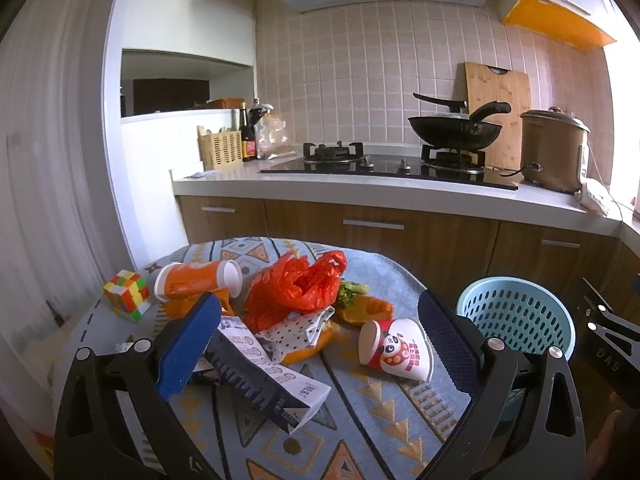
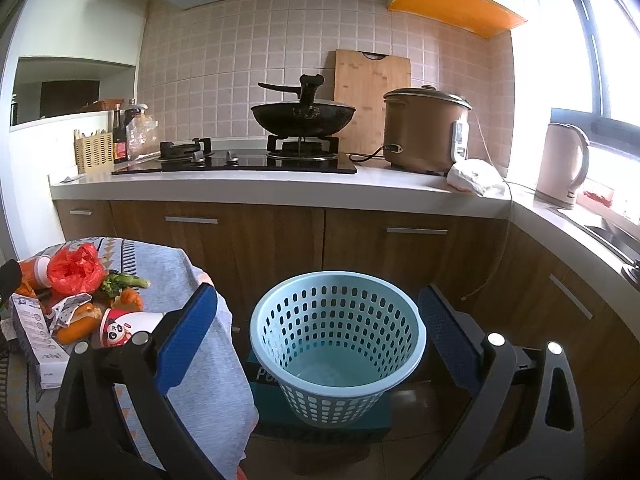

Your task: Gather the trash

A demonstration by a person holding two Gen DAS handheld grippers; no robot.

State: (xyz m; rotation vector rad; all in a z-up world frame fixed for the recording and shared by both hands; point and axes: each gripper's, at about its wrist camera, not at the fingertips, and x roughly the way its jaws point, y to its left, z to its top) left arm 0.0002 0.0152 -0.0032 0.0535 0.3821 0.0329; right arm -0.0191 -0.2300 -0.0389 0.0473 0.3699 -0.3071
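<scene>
Only the right view shows the kettle (image 2: 562,166) and the perforated plastic basket (image 2: 338,344) whole, on a box off the table's right edge. The left view alone shows the cube (image 1: 127,295) at the patterned cloth's (image 1: 360,412) left edge. Crinkled red bag (image 1: 298,288), carton (image 1: 264,376) and paper cup (image 1: 394,350) lie mid-table. Left gripper (image 1: 316,344) and right gripper (image 2: 316,340) both gape wide, empty.

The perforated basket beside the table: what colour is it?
Light blue. The basket shows best in the right wrist view, between that gripper's open fingers.
</scene>
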